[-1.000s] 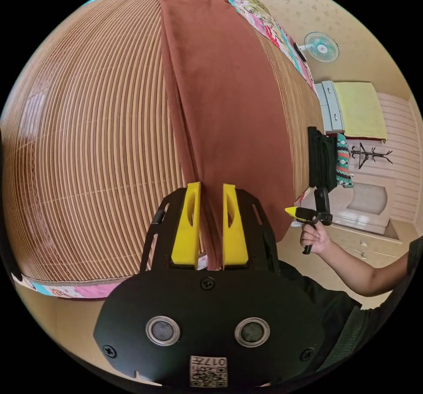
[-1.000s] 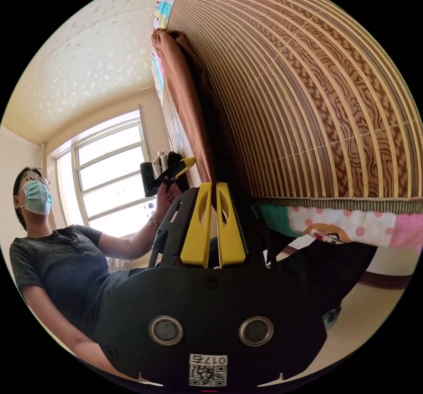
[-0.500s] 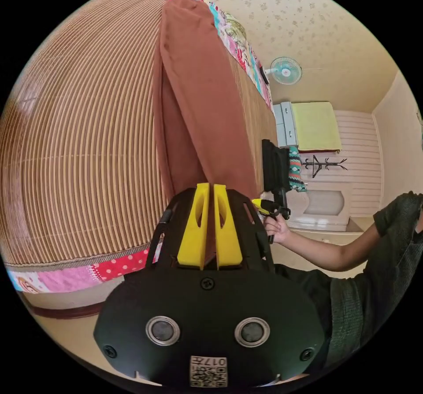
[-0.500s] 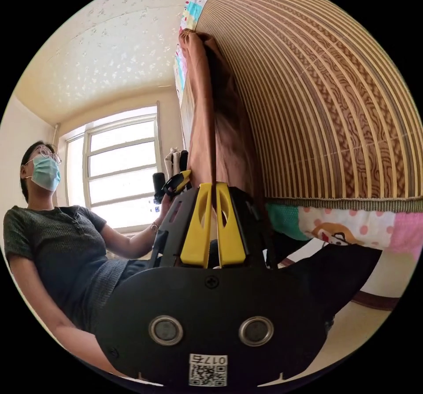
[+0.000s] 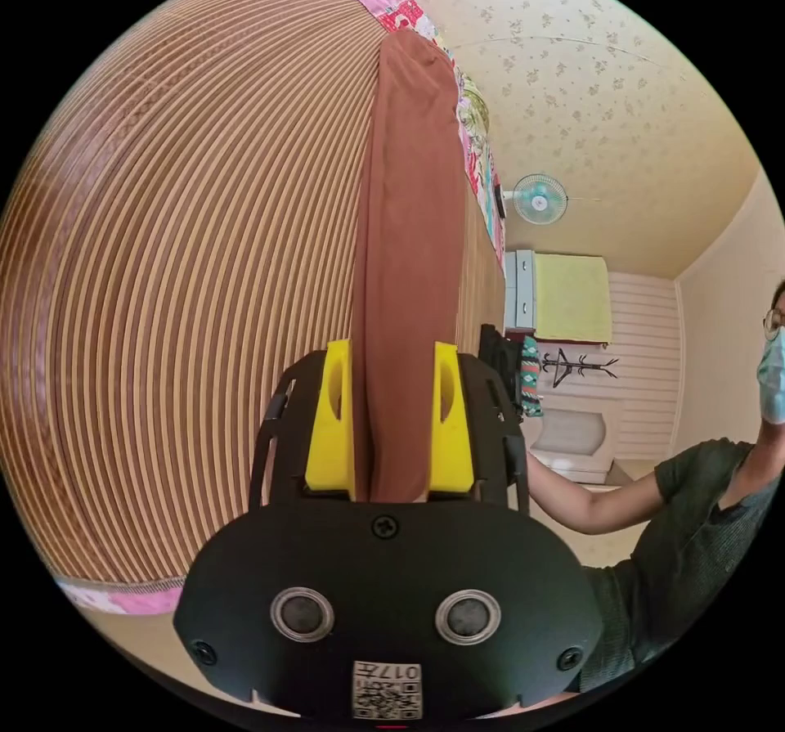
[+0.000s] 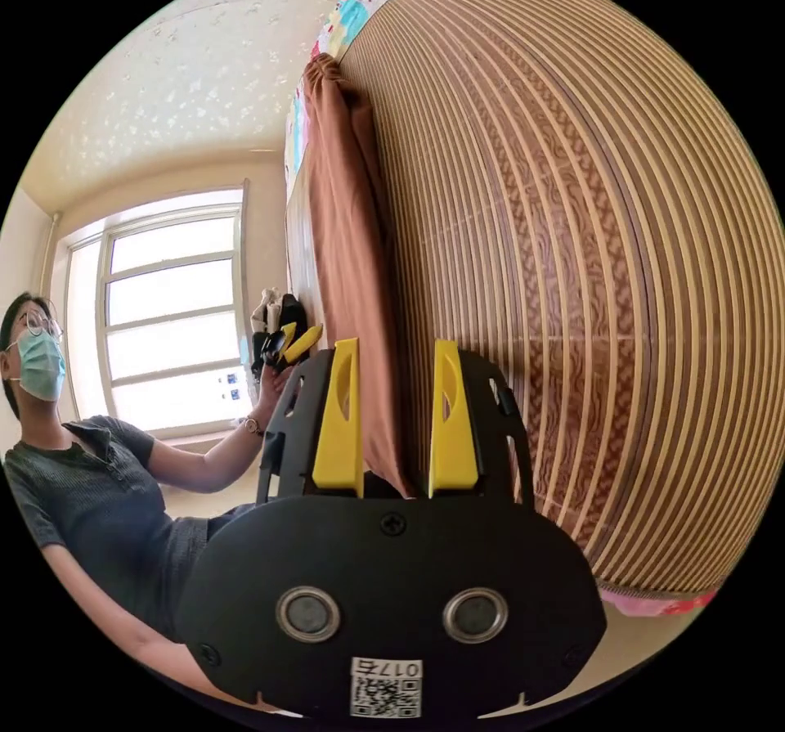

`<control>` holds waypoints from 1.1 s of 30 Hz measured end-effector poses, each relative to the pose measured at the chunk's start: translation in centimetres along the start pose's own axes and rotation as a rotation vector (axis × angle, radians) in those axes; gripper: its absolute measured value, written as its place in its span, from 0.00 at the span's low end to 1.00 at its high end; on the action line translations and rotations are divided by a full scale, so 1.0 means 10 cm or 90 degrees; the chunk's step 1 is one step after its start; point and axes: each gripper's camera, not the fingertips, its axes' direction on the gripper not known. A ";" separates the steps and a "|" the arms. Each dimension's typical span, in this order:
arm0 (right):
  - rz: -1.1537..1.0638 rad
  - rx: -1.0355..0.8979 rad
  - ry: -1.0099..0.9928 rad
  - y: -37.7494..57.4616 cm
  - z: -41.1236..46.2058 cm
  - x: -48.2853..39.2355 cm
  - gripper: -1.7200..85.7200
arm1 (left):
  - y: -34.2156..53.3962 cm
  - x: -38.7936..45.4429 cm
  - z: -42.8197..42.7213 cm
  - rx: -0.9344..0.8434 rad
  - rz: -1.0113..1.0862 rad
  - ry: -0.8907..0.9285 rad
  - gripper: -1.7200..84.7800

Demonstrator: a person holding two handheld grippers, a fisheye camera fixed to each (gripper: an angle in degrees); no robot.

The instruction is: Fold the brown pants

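- In the left gripper view, the left gripper (image 5: 391, 421) has its yellow jaws spread apart — the long brown fabric pants (image 5: 409, 258) pass between them, and whether either jaw touches the cloth cannot be told.
- In the right gripper view, the right gripper (image 6: 396, 421) is likewise released, with the pants (image 6: 343, 274) running up through the gap nearer one jaw.
- The pants lie stretched along the striped woven bamboo mat (image 5: 188, 274) on the bed.
- Beyond it — a patchwork quilt edge (image 5: 409, 12), a wall fan (image 5: 537, 200), a bright window (image 6: 163, 315) and a person's arm (image 5: 589, 503).
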 end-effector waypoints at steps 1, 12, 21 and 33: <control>-0.008 -0.007 -0.001 -0.11 0.05 0.00 0.17 | -0.16 0.02 0.05 -0.016 0.014 -0.025 0.19; -0.033 -0.089 0.001 -1.23 1.04 -0.22 0.10 | -0.89 -0.03 0.39 -0.043 -0.006 0.015 0.10; -0.156 0.009 -0.196 -0.20 0.71 -0.79 0.05 | -0.38 0.53 -0.10 0.002 0.097 0.261 0.06; -0.509 0.100 -0.243 1.65 -0.34 -3.37 0.04 | 0.94 3.24 -1.68 0.104 0.450 0.325 0.06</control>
